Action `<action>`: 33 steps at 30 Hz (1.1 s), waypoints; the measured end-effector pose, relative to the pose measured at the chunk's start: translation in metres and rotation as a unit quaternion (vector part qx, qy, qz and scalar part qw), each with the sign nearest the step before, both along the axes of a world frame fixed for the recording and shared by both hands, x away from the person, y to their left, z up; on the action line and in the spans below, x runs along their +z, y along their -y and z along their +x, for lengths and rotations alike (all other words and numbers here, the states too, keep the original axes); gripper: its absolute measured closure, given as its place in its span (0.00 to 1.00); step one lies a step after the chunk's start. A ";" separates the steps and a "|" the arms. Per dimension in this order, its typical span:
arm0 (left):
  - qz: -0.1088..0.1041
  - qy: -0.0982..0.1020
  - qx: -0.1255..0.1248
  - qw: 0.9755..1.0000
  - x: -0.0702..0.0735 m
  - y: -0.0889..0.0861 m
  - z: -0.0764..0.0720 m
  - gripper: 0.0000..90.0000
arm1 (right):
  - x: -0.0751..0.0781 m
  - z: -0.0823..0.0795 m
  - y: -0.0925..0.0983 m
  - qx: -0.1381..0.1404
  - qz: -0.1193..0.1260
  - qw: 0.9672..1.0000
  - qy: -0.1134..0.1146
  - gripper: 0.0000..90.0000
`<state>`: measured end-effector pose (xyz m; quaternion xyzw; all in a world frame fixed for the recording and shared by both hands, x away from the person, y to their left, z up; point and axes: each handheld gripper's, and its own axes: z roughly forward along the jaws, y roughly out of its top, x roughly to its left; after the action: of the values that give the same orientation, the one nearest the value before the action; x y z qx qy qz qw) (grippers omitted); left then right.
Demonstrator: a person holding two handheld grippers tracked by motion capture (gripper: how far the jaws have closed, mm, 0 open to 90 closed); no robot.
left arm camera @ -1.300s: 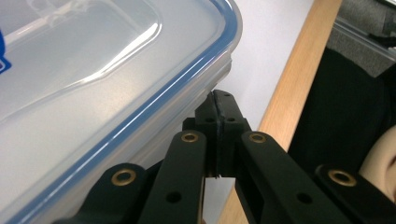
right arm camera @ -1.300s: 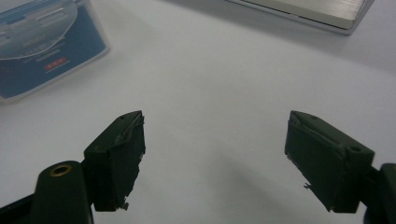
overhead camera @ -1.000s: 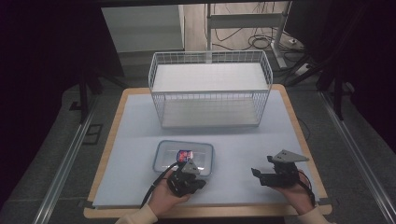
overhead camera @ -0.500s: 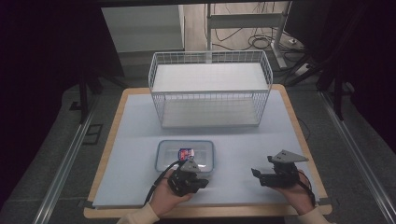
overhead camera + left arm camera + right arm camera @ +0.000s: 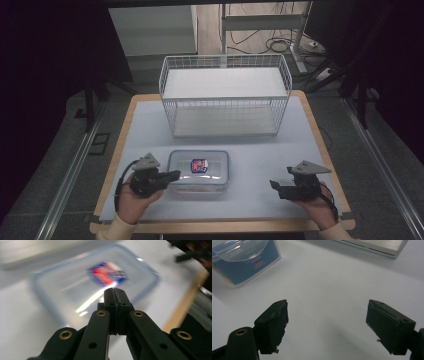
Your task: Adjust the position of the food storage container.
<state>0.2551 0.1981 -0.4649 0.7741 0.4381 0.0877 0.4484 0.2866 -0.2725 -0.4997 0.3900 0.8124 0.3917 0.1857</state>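
I see my left gripper [image 5: 172, 175] pressed together on nothing, tips at the left edge of the lidded plastic box [image 5: 199, 169] on the bench [image 5: 145, 120]; my right gripper [image 5: 273, 185] rests spread apart, well clear.

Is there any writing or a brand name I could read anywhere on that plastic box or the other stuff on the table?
No text can be read.
Red and blue sticker on the lid of the clear plastic box: blurred in the left gripper view, too small in the high view.
Blue label on the box's side, right gripper view: pale lines of print and a small red mark, too small to read.
Wire basket: no writing seen.
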 end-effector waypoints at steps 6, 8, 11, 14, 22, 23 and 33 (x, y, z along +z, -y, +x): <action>-0.007 -0.047 0.049 0.998 -0.027 -0.030 0.018 0.99 | 0.001 0.001 0.002 -0.003 0.002 1.000 0.002 0.20; 0.001 -0.060 0.050 0.997 -0.037 -0.031 0.023 0.99 | 0.000 0.001 0.002 -0.003 0.000 1.000 0.002 0.20; 0.009 -0.073 0.047 0.996 -0.046 -0.028 0.027 0.99 | 0.000 0.001 0.001 -0.001 -0.001 1.000 0.001 0.20; 0.019 -0.080 0.047 0.996 -0.051 -0.025 0.030 0.99 | 0.000 0.001 0.001 -0.001 -0.002 1.000 0.002 0.20; 0.011 -0.085 0.051 0.995 -0.055 -0.021 0.034 1.00 | 0.000 0.001 0.001 -0.003 -0.005 1.000 0.002 0.20; 0.008 -0.085 0.051 0.995 -0.055 -0.020 0.034 1.00 | -0.001 0.001 0.000 -0.003 -0.005 1.000 0.002 0.20; 0.002 -0.086 0.031 0.996 -0.055 0.001 0.040 1.00 | -0.003 0.002 -0.001 -0.002 -0.009 1.000 -0.002 0.20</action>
<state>0.2950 0.1975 -0.5194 0.7659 0.4986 0.0350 0.4044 0.2887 -0.2712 -0.5029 0.3903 0.8158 0.3830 0.1883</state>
